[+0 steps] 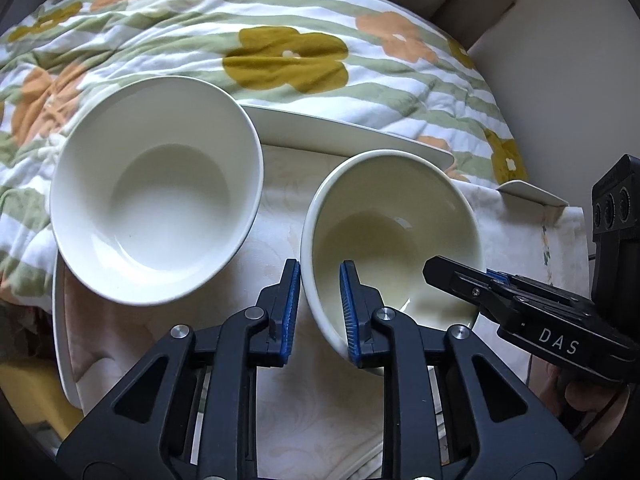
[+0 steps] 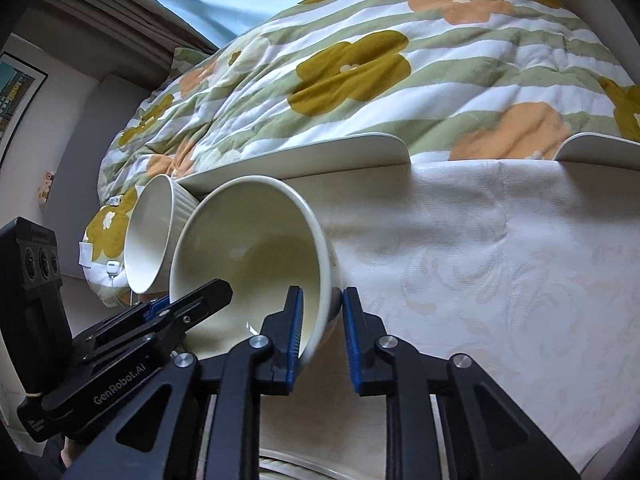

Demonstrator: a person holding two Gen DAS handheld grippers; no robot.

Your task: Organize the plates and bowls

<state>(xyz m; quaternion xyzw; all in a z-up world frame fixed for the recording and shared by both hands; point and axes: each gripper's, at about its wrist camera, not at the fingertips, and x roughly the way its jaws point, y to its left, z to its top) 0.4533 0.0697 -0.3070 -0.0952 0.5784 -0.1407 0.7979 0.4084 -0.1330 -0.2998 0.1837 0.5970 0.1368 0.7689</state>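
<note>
A cream bowl [image 1: 392, 232] sits tilted on the cloth-covered tray [image 1: 276, 184], right of a larger white ribbed bowl [image 1: 156, 204]. My left gripper [image 1: 320, 308] straddles the cream bowl's near-left rim, one pad inside and one outside, closed on it. My right gripper [image 2: 322, 336] clamps the same cream bowl [image 2: 256, 248] at its right rim, one finger inside, one outside. The right gripper also shows in the left wrist view [image 1: 492, 280] at the bowl's right rim. The white ribbed bowl [image 2: 154, 232] sits behind the cream one.
A floral quilt [image 1: 280, 52] lies behind the tray. The tray's raised white rim [image 2: 320, 148] runs along the far edge. The cream patterned cloth [image 2: 500, 260] stretches to the right. The left gripper's body [image 2: 52, 320] stands at the left of the right wrist view.
</note>
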